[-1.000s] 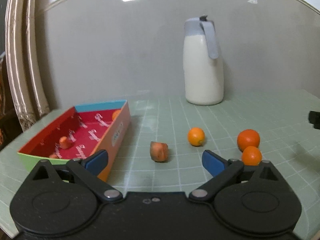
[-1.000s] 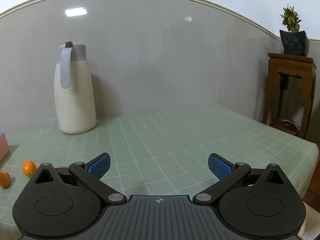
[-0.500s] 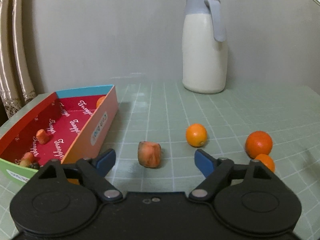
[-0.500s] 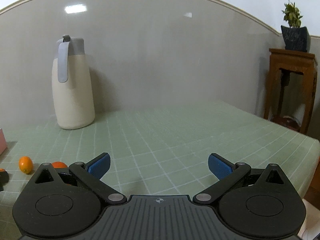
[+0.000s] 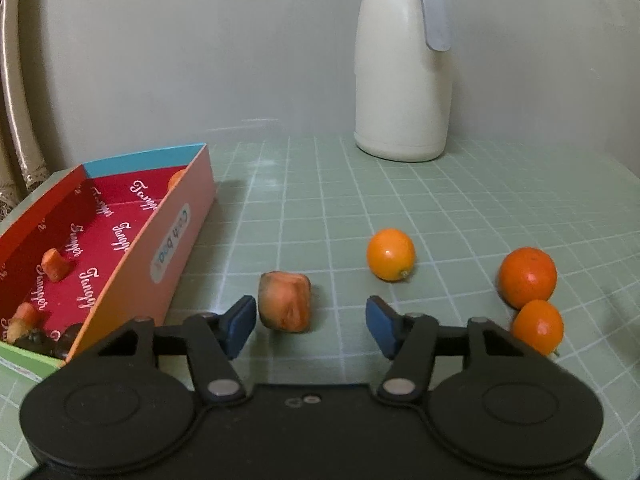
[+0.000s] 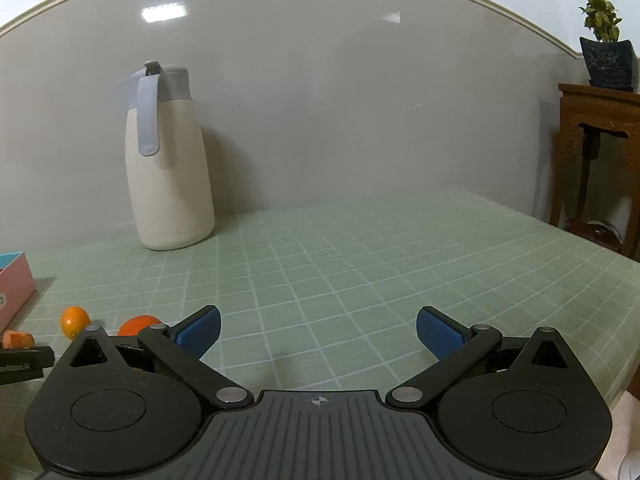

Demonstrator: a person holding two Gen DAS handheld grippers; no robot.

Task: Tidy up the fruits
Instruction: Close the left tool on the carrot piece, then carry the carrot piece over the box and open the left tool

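Observation:
In the left wrist view my left gripper [image 5: 311, 326] is open and low over the table. An orange carrot-like chunk [image 5: 284, 307] lies between its fingertips, close to the left pad [image 5: 240, 326]. A small orange [image 5: 391, 254] lies ahead to the right; a larger orange [image 5: 527, 277] and another small one [image 5: 538, 326] lie at far right. The red-lined box [image 5: 176, 240] at left holds several fruit pieces. My right gripper [image 6: 318, 334] is open and empty over bare table; the chunk [image 6: 18, 339] and two oranges [image 6: 75, 321] show at its left.
A cream jug with a grey lid [image 5: 402, 76] stands at the back against the wall, also in the right wrist view [image 6: 168, 168]. A wooden side stand with a potted plant [image 6: 600, 128] is beyond the table's right edge. Green checked cloth covers the table.
My left gripper has moved forward and down, so the chunk now sits between its fingertips. The right gripper has shifted only slightly.

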